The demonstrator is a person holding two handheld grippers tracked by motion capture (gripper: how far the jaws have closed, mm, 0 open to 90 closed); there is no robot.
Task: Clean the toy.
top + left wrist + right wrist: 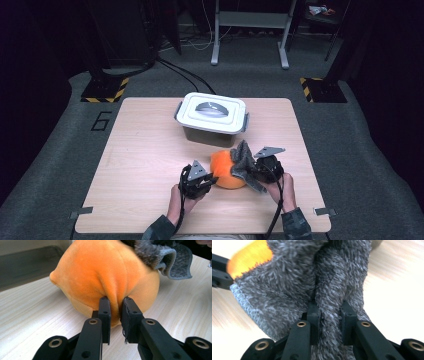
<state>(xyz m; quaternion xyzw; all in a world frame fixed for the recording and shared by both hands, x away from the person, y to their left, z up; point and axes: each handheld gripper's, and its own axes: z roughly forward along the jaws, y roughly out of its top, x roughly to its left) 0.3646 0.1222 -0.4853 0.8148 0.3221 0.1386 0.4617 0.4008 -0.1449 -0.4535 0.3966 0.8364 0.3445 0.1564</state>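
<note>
Now left claw (113,302) pinches orange plush (105,277) just ahead on worktop (37,315); right claw (329,307) clamped on grey cloth (312,277) w/ plush beyond. Risk: thin pinch slips if wiping drags plush.

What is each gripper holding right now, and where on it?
Left gripper pinches a fold in the orange plush toy's side. Right gripper clamps a bunched fold of the grey fuzzy cloth.
</note>
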